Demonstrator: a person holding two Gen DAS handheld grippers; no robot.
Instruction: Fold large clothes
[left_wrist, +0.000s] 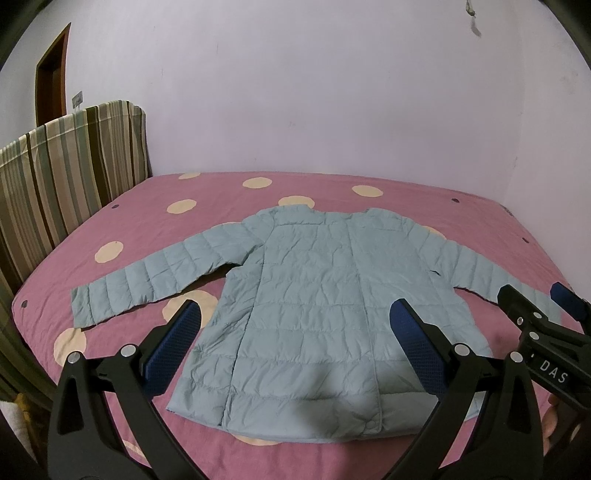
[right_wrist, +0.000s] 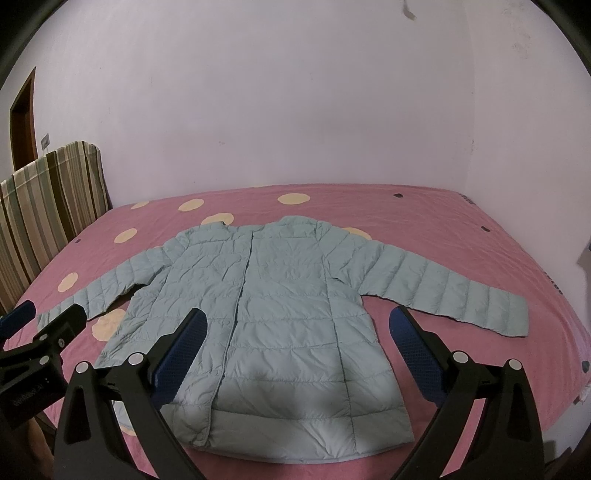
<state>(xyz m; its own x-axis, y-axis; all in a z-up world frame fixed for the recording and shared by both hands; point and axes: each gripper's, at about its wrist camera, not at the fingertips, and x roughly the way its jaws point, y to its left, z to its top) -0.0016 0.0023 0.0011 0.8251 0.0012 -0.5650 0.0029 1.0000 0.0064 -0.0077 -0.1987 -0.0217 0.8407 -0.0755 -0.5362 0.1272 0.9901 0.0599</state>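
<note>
Nearest the camera, the left gripper (left_wrist: 293, 334) hangs above the bottom hem of a pale blue quilted jacket (left_wrist: 314, 295), its two blue-padded fingers spread wide and holding nothing. The right gripper (right_wrist: 297, 341) hovers beside it at the same hem, also spread wide and empty. The jacket lies flat, front up and closed, in the middle of a pink bedspread (left_wrist: 147, 206) with cream dots, collar toward the far wall, both sleeves stretched out to the sides. A striped headboard (left_wrist: 66, 173) stands at the left. No fold looks made yet, so this appears to be the start of the task. The next move likely calls for each gripper to close on a sleeve or side edge and bring it across the body.
</note>
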